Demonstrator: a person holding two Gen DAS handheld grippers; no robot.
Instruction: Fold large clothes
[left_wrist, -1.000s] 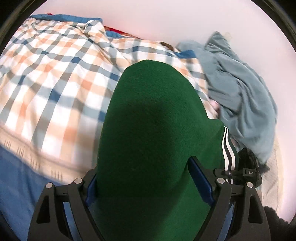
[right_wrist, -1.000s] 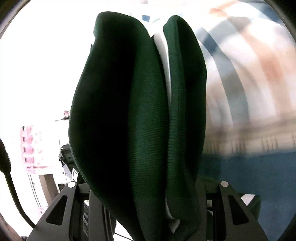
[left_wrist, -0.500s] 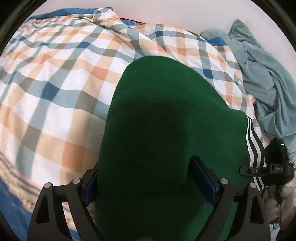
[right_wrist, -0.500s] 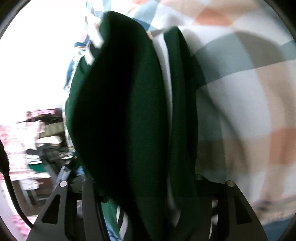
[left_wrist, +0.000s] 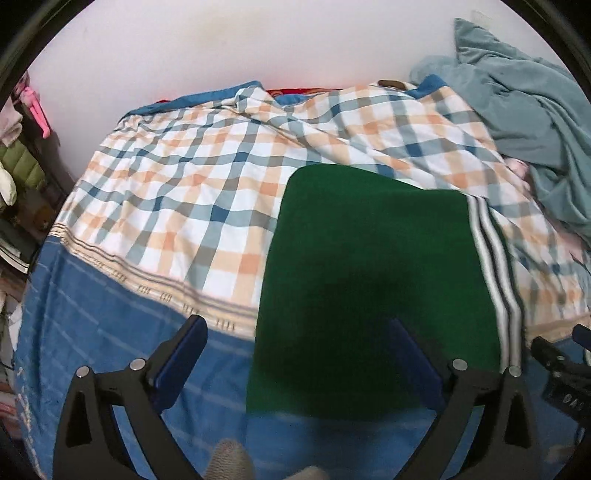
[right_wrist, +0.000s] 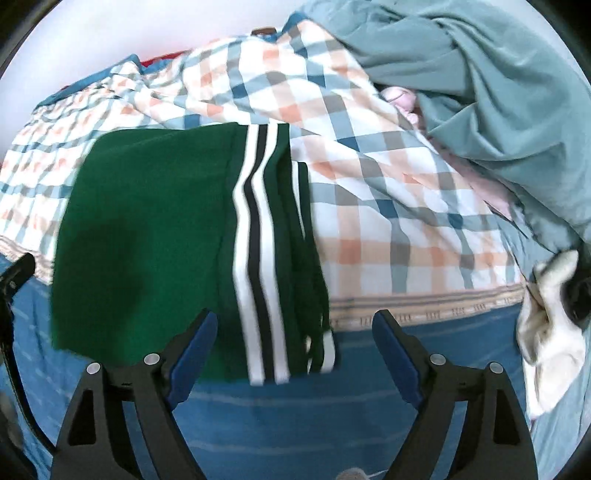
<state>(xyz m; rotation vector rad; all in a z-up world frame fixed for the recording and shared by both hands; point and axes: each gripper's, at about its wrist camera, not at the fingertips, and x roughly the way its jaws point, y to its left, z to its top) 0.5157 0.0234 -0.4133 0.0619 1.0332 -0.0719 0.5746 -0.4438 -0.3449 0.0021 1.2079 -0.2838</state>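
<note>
- Both jaws have just been opening, and the folded dark green knit garment with white and black stripes lies free on the bed, across the seam between the checked orange, blue and white quilt and the near blue sheet.
- The left hand-held gripper gapes wide, pads clear of the cloth: a release, by the look of it.
- The right hand-held gripper stands open too, over the striped near edge, gripping nothing.
- The garment looks a neat rectangle, stripes stacked along its right edge, fringe-like ends trailing near.
- A rumpled grey-blue cloth sits far right.
</note>
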